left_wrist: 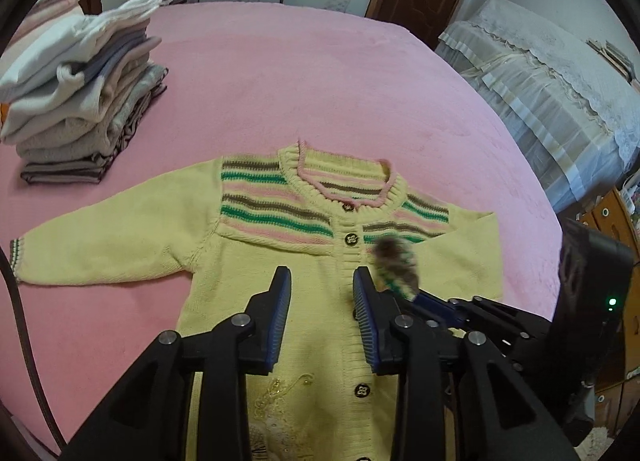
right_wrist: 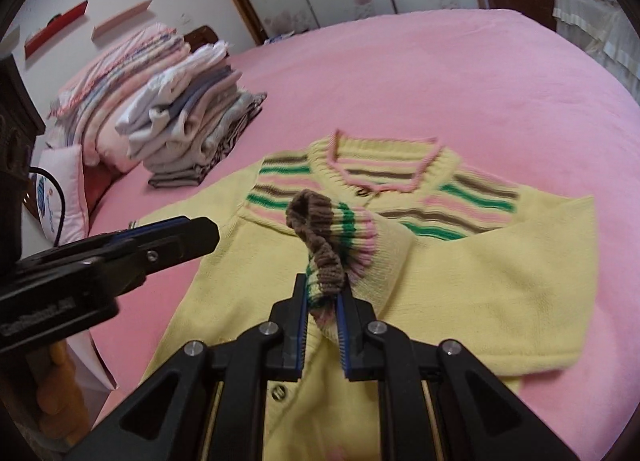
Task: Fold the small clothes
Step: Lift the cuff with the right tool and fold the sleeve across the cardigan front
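Right hand-held gripper (right_wrist: 322,297) pinches the striped cuff (right_wrist: 326,245), lifted over the yellow cardigan (right_wrist: 248,261). Left hand-held gripper (left_wrist: 322,281) hovers wide open, empty, above its button placket (left_wrist: 354,261).

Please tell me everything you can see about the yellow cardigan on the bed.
The yellow cardigan is a small knitted garment with green, pink and brown chest stripes, a pink-edged collar and dark buttons, closed. It lies front up on the pink bed cover. One sleeve lies stretched out flat; the other is folded across the chest, its striped cuff pinched in the right tongs. The left tongs hover open above it.
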Motion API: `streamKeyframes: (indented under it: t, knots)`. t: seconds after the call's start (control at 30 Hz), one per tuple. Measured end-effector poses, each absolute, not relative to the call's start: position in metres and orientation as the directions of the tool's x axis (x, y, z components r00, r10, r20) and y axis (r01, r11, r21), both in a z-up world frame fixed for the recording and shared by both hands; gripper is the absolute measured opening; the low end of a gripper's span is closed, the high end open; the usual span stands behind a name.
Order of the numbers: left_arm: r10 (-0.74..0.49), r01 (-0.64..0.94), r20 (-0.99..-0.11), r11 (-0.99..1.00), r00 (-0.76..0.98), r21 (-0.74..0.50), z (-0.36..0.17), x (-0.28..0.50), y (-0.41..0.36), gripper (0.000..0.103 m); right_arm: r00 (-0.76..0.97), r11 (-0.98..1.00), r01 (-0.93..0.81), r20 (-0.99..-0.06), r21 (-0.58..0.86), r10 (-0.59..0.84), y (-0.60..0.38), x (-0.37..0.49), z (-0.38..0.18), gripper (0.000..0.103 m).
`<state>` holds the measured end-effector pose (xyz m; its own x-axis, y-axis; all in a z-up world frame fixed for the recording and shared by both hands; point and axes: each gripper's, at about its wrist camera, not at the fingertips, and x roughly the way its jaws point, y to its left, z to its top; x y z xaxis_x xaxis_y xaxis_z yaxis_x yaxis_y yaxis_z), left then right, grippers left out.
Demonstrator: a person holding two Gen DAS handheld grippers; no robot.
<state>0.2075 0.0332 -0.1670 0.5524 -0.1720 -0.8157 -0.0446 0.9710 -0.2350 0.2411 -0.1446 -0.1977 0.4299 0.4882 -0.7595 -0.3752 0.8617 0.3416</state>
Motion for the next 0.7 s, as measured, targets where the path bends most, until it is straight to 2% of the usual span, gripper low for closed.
streamKeyframes:
  t: [0.07, 0.2, 0.3, 0.37, 0.47, 0.53, 0.67, 0.7]
  knots:
    - [-0.177, -0.043, -0.819, 0.97, 0.545, -0.239, -0.172, 0.21, 0.036, 0.031, 0.42, 0.862, -0.369, -0.766, 0.346, 0.487, -0.142, 0.243, -0.204, 0.016]
    - [-0.208, -0.035, -0.824, 0.963, 0.527, -0.266, -0.185, 0.212, 0.04, 0.032, 0.393, 0.863, -0.358, -0.781, 0.355, 0.485, -0.141, 0.24, -0.214, 0.033]
    - [-0.249, -0.019, -0.819, 0.953, 0.517, -0.302, -0.193, 0.214, 0.041, 0.033, 0.409, 0.876, -0.374, -0.793, 0.306, 0.452, -0.147, 0.23, -0.208, 0.034]
    - [-0.253, -0.013, -0.819, 0.953, 0.516, -0.302, -0.196, 0.216, 0.039, 0.041, 0.438, 0.887, -0.384, -0.796, 0.255, 0.418, -0.152, 0.223, -0.202, 0.035]
    - [-0.289, 0.003, -0.801, 0.941, 0.525, -0.338, -0.199, 0.217, 0.038, 0.046, 0.48, 0.903, -0.384, -0.794, 0.193, 0.373, -0.165, 0.213, -0.193, 0.036]
    - [-0.323, 0.024, -0.796, 0.932, 0.511, -0.362, -0.202, 0.218, 0.035, 0.05, 0.499, 0.911, -0.371, -0.789, 0.18, 0.359, -0.175, 0.21, -0.189, 0.036]
    - [-0.376, 0.06, -0.796, 0.916, 0.475, -0.397, -0.206, 0.218, 0.025, 0.064, 0.518, 0.925, -0.334, -0.785, 0.178, 0.338, -0.192, 0.211, -0.184, 0.036]
    - [-0.392, 0.068, -0.792, 0.909, 0.468, -0.41, -0.207, 0.217, 0.023, 0.065, 0.524, 0.928, -0.326, -0.782, 0.183, 0.338, -0.196, 0.21, -0.182, 0.036]
